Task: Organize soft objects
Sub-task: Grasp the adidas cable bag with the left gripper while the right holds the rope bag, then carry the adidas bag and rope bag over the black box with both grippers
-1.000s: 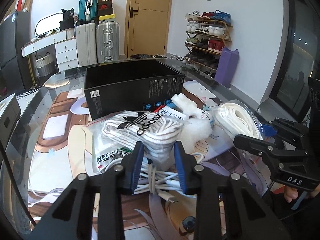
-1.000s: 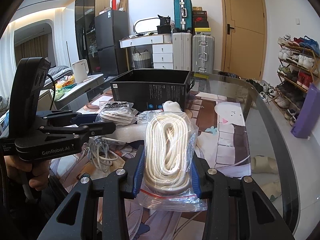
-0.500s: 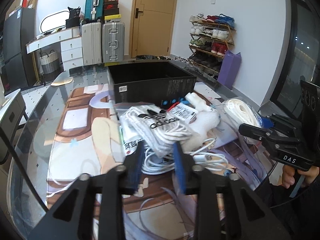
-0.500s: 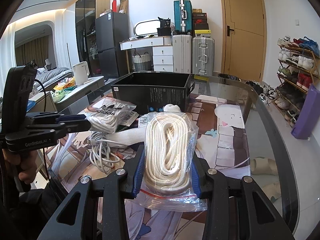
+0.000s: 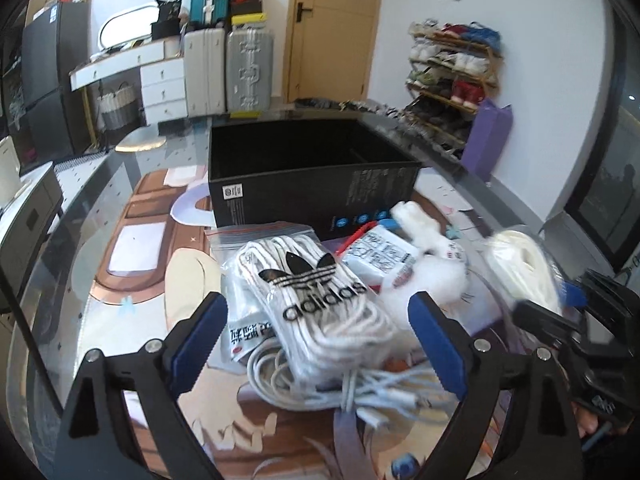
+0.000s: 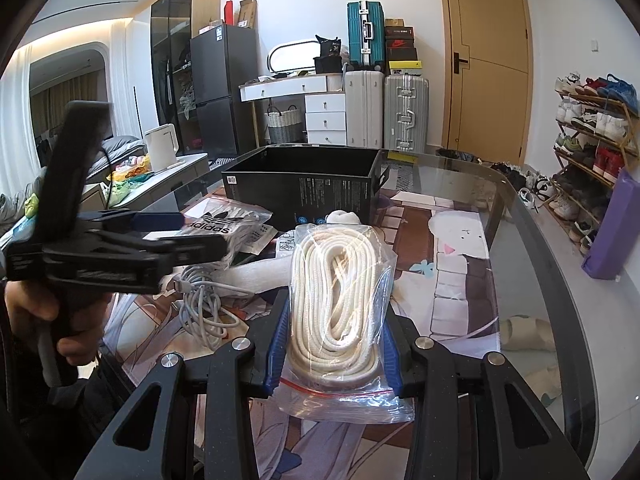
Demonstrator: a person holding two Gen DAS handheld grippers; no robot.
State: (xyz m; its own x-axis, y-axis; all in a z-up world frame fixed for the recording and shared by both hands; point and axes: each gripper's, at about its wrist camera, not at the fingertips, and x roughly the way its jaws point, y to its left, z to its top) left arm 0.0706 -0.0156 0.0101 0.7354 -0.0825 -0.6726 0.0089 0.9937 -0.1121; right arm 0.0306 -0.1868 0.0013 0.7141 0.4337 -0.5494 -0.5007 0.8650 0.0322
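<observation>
My left gripper (image 5: 318, 312) is open, its blue pads on either side of a clear bag of white adidas laces (image 5: 316, 296) that lies on a tangle of white cables (image 5: 360, 392). My right gripper (image 6: 334, 320) is shut on a zip bag of coiled white rope (image 6: 340, 292), also seen in the left wrist view (image 5: 524, 264). An open black box (image 5: 308, 168) stands behind the pile, also in the right wrist view (image 6: 304, 188). A white plush toy (image 5: 432, 260) lies between the bags.
The glass table (image 6: 532, 240) carries a printed mat (image 5: 136, 248). A small white packet (image 5: 380, 256) lies by the plush. Suitcases (image 6: 404, 112), a dresser (image 6: 320, 108) and a shoe rack (image 6: 592, 128) stand beyond the table.
My left gripper, earlier closed near the cables, has pulled back and opened wide around the adidas bag. My right gripper keeps holding the rope bag still.
</observation>
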